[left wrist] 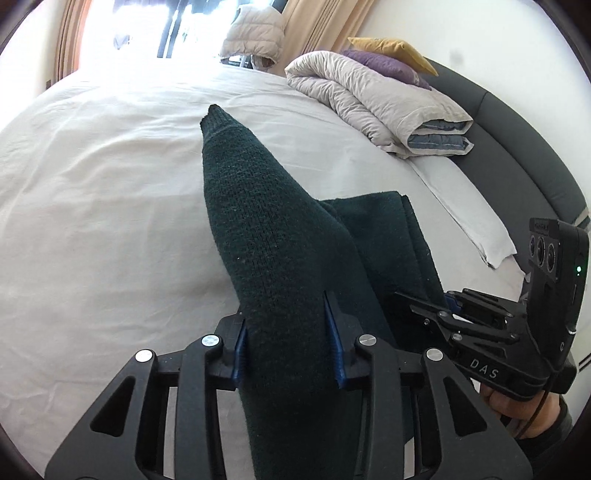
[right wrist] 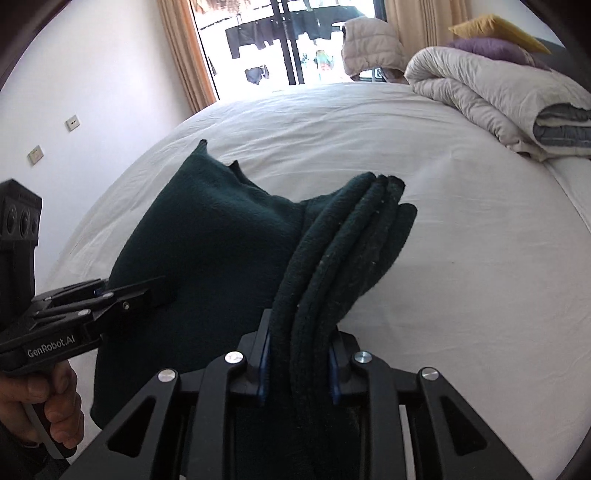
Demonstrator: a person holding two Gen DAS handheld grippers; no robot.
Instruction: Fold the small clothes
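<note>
Over the white bed sheet (left wrist: 110, 184), the dark green knit garment (left wrist: 266, 229) is held up between both tools, left gripper (left wrist: 290, 332) clamped on a thick bunch of it and right gripper (right wrist: 298, 363) pinching several stacked folded layers, folded duvet (right wrist: 498, 99) lying near the headboard.

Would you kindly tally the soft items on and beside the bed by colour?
Dark green: 1, the knitted garment.
Beige: 2, the folded quilted duvet and the puffer jacket.
Purple: 1, a pillow.
Mustard yellow: 1, a pillow.
Total: 5.
</note>
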